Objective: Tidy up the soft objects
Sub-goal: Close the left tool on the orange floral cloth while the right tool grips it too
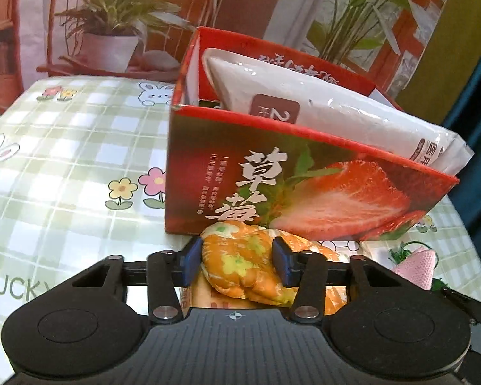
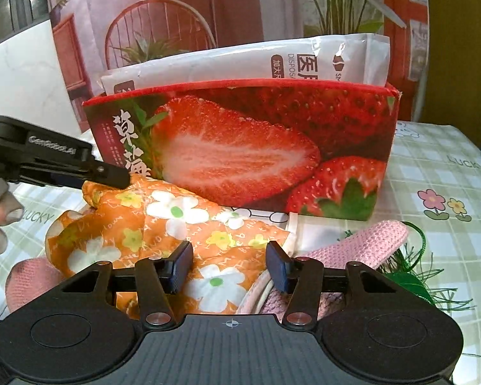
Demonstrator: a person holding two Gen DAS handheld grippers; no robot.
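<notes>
An orange floral cloth [image 1: 240, 256] [image 2: 163, 221] lies crumpled on the table in front of a red strawberry-print box [image 1: 304, 186] [image 2: 240, 147]. My left gripper [image 1: 237, 264] is shut on a bunched end of the cloth, which bulges between its blue pads. In the right wrist view that same left gripper [image 2: 112, 175] bites the cloth's far left corner. My right gripper [image 2: 229, 269] stands over the cloth's near edge; the fabric lies fairly flat between its parted fingers. A white plastic packet [image 1: 304, 106] [image 2: 240, 61] stands inside the box.
A pink knitted piece [image 1: 417, 266] [image 2: 352, 237] and a green tassel [image 2: 410, 276] lie right of the cloth, with another pink piece [image 2: 25, 282] at its left. A person's fingers [image 2: 0, 218] show at the left edge. The table [image 1: 64, 160] wears a green check cover.
</notes>
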